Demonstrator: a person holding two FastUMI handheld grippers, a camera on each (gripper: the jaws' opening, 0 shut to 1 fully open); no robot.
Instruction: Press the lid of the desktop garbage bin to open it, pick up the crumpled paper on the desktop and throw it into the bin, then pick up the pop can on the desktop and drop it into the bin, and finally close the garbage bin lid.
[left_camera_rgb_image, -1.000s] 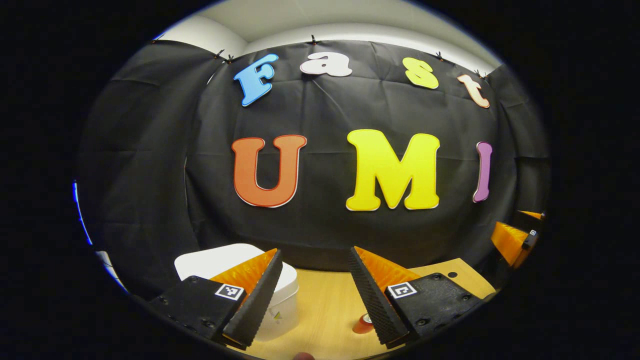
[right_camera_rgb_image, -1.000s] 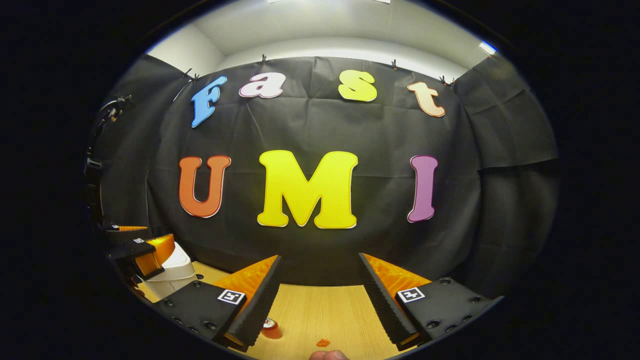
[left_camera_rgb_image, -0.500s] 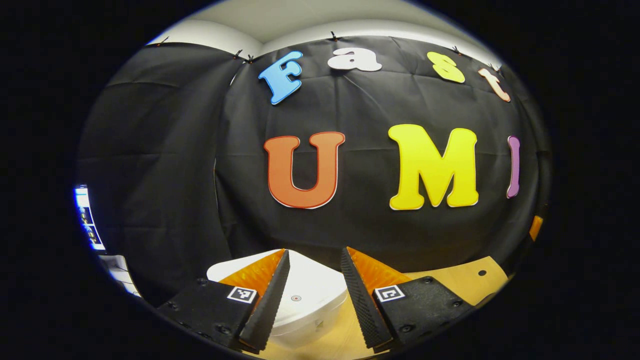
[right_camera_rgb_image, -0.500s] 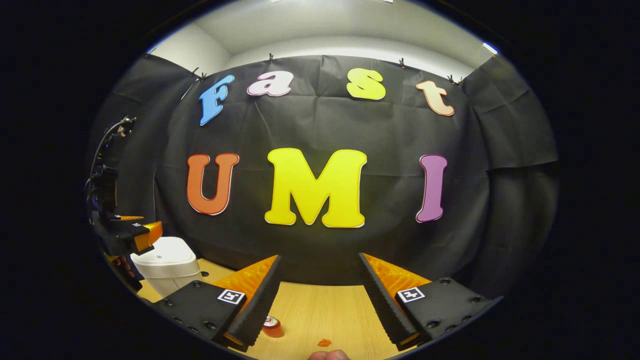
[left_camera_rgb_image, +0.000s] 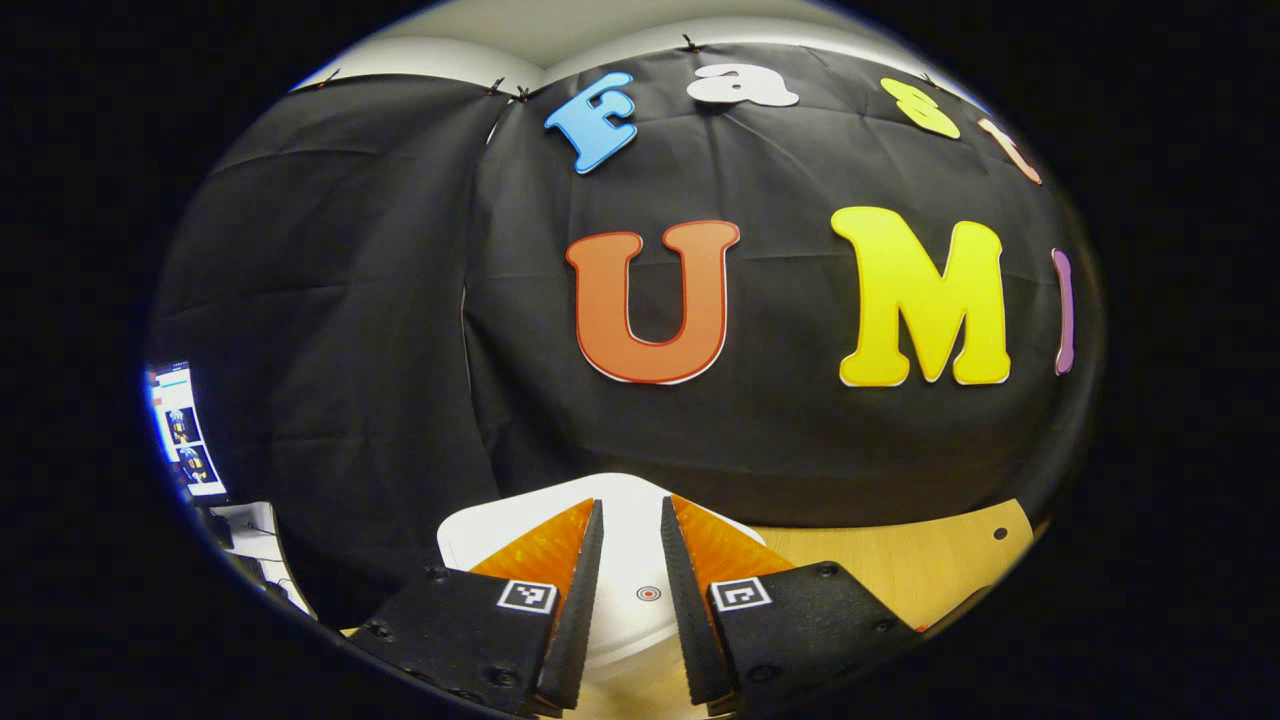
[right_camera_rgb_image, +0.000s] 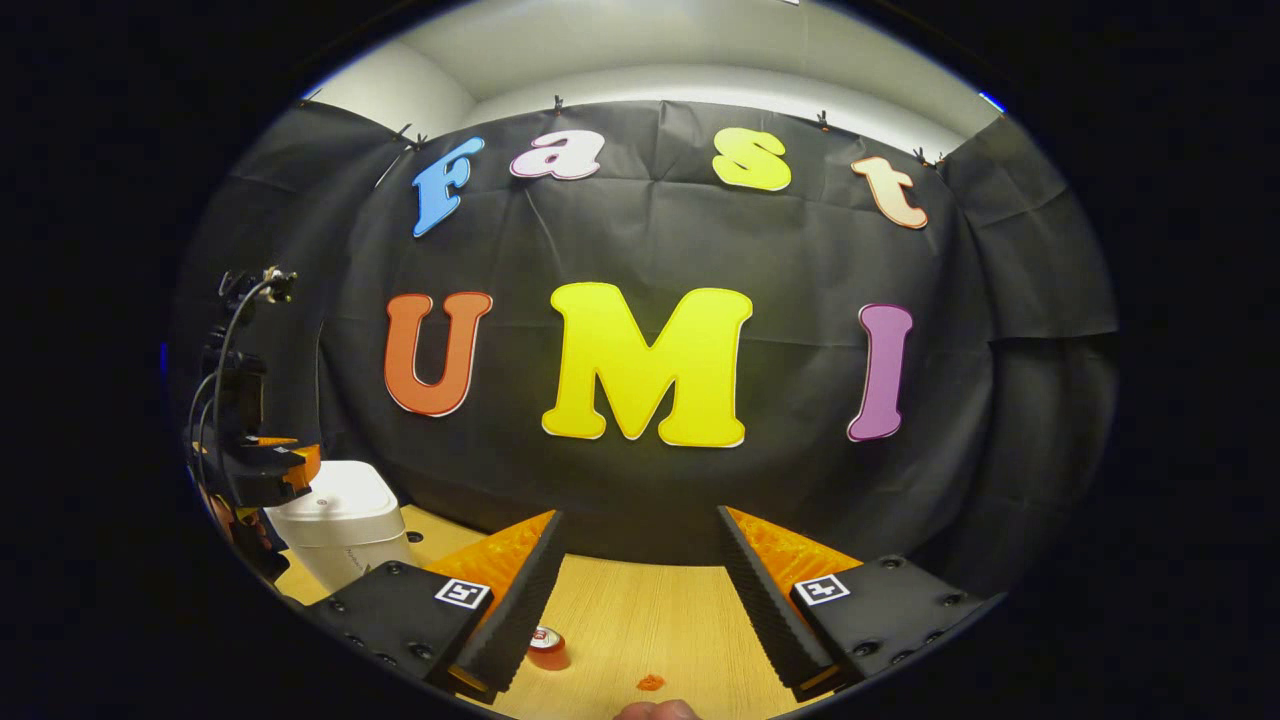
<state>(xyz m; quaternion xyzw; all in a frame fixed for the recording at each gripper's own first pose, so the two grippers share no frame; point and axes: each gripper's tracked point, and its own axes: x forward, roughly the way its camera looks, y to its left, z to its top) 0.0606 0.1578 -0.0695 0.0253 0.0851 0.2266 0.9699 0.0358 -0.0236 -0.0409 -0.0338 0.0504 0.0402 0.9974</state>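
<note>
Over at far left of right gripper view, left gripper (right_camera_rgb_image: 300, 468) hovers just above white bin (right_camera_rgb_image: 345, 525), lid down; its fingers nearly together w/ a narrow gap, lid's red dot (left_camera_rgb_image: 648, 593) between them. Pop can (right_camera_rgb_image: 546, 647) stands on wooden desk (right_camera_rgb_image: 640, 620) by right gripper (right_camera_rgb_image: 637, 590), fingers wide apart, nothing held. Small orange scrap (right_camera_rgb_image: 650, 683) lies right of can.

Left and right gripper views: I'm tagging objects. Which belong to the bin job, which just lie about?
Job: white plastic lidded bin; red pop can on the wooden table.
Lying about: lit monitor screen; black cabled stand.
</note>
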